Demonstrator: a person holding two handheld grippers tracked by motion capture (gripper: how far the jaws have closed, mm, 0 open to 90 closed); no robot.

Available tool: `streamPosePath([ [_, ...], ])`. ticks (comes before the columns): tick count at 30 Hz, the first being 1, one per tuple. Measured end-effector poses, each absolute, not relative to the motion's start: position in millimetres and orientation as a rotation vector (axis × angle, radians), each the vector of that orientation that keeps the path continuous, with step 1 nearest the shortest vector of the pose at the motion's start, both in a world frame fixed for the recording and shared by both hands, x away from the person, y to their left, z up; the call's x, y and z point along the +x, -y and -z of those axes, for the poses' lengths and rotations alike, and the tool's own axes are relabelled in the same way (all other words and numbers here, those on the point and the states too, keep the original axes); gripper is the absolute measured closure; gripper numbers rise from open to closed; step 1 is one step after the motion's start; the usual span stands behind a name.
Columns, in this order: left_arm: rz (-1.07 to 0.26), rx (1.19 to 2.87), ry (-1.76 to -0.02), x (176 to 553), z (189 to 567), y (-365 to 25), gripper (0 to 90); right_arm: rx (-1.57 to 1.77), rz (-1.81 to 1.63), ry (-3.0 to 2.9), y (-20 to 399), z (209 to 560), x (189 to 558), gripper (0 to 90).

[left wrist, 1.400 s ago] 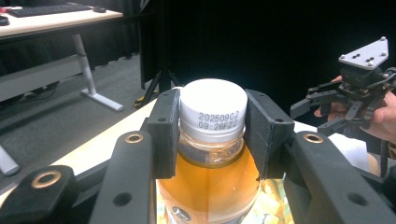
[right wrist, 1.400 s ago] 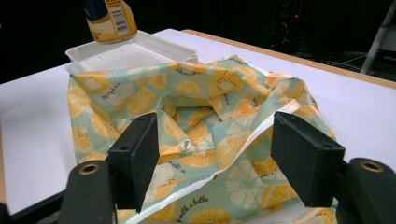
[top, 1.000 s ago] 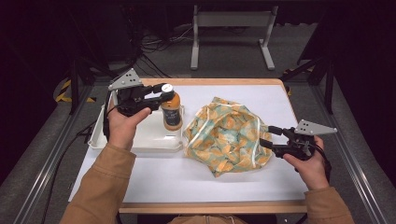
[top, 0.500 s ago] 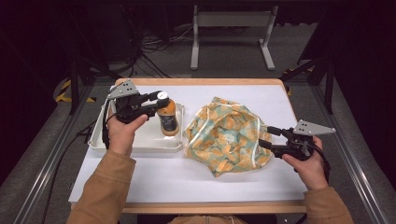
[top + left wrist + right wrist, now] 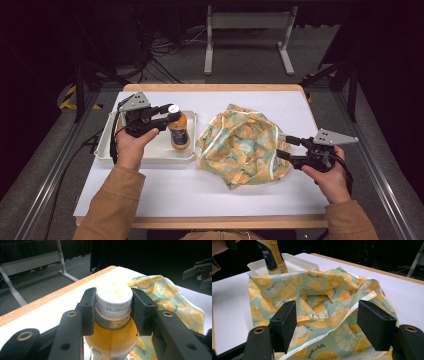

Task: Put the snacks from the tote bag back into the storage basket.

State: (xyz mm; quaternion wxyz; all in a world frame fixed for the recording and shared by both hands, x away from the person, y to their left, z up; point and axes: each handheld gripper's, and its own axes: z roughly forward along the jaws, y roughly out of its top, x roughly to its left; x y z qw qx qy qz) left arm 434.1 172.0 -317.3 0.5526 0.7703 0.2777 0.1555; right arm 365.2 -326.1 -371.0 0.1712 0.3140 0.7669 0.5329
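A clear bottle (image 5: 179,134) of orange drink with a white cap (image 5: 113,298) stands a little tilted in the right part of the white tray (image 5: 107,145). My left gripper (image 5: 172,112) is shut on its cap and neck, one pad on each side (image 5: 88,307). Whether its base rests on the tray floor I cannot tell. A lemon-print bag (image 5: 240,145) lies crumpled at mid-table. At the bag's right edge, my right gripper (image 5: 282,147) stands open. The bag's fabric (image 5: 319,297) lies between its pads, which do not press on it.
The tray (image 5: 302,261) sits at the table's left, close beside the bag. Bare white table lies in front of both and at the far right corner. A wooden edge (image 5: 210,87) bounds the far side, with a metal stand on the floor beyond.
My left gripper has come down with the bottle, from above the tray's far rim into the tray. The right gripper and the bag have kept still.
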Motion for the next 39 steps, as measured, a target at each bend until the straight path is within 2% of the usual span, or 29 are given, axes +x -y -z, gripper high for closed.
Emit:
streamPosePath([
  [15,-0.344,1.913,-0.643,431,330,-170,58.2,0.891,-1.519,-2.181,325,371,365,32.8],
  [39,-0.298,1.962,-0.623,427,341,-171,58.0,0.890,-1.518,-2.188,323,371,365,32.6],
])
